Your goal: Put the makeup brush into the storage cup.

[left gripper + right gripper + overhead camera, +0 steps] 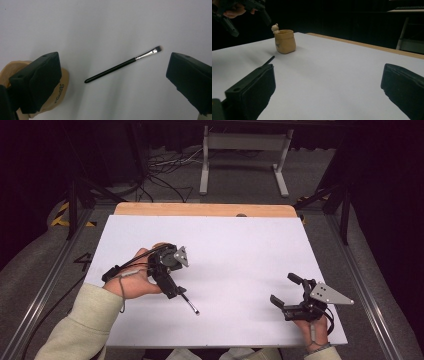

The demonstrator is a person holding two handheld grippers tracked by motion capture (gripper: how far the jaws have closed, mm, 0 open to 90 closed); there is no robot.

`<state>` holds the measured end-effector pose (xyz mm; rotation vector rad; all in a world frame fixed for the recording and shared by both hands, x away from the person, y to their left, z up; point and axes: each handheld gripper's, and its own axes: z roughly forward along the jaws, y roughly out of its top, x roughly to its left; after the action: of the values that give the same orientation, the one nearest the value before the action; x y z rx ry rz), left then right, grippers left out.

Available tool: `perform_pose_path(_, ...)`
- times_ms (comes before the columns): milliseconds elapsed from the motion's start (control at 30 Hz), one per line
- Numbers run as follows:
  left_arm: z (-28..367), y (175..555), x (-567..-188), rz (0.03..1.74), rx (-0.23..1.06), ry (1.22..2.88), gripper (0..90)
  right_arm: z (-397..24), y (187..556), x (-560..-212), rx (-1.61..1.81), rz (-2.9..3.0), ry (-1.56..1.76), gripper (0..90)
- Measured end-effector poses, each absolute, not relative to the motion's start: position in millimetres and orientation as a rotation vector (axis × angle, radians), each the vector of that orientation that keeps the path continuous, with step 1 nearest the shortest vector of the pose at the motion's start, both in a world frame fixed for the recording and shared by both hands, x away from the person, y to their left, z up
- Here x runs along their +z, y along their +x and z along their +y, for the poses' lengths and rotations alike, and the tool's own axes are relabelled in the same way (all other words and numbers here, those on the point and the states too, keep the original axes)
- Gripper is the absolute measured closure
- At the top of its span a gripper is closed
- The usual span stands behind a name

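Note:
A thin black makeup brush with a silver ferrule lies flat on the white sheet; the high view has the brush just below my left gripper. That gripper hangs over it, pointing down, open, with the brush between its wide jaws. A small tan pot stands partly behind the left jaw. From the right gripper view the pot is upright with a tiny figure on its rim. My right gripper rests low at the front right, open and empty.
The white sheet covers most of a wooden table whose far edge shows. Beyond it are a grey floor, cables and a white stand. The left gripper appears far off in the right gripper view.

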<state>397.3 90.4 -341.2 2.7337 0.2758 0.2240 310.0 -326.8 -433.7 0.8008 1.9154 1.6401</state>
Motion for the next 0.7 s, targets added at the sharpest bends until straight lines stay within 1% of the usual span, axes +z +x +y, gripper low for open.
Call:
perform_pose_path(133, 86.4, 397.1, -344.8, 0.263, 0.208, 2.744, 1.4, -326.0, 310.3, -432.9, 1.642, 1.924, 0.796, 0.0)
perform_pose_path(200, 83.5, 396.8, -346.7, 0.236, 0.226, 2.769, 1.8, -325.6, 310.5, -432.6, 1.647, 1.923, 0.791, 0.0)
perform_pose_path(400, 74.0, 396.2, -351.0, 0.198, 0.222, 2.812, 3.0, -326.7, 310.9, -432.7, 1.659, 1.924, 0.793, 0.0)
perform_pose_path(467, 72.6, 397.1, -353.3, 0.213, 0.228, 2.815, 3.1, -327.3, 310.9, -432.6, 1.663, 1.922, 0.796, 0.0)
perform_pose_path(567, 72.5, 399.6, -358.1, 0.239, 0.195, 2.809, 3.9, -327.6, 311.0, -432.8, 1.666, 1.923, 0.800, 0.0)
perform_pose_path(700, 72.8, 402.0, -367.0, 0.244, 0.182, 2.828, 5.1, -326.3, 311.2, -432.9, 1.669, 1.926, 0.795, 0.0)
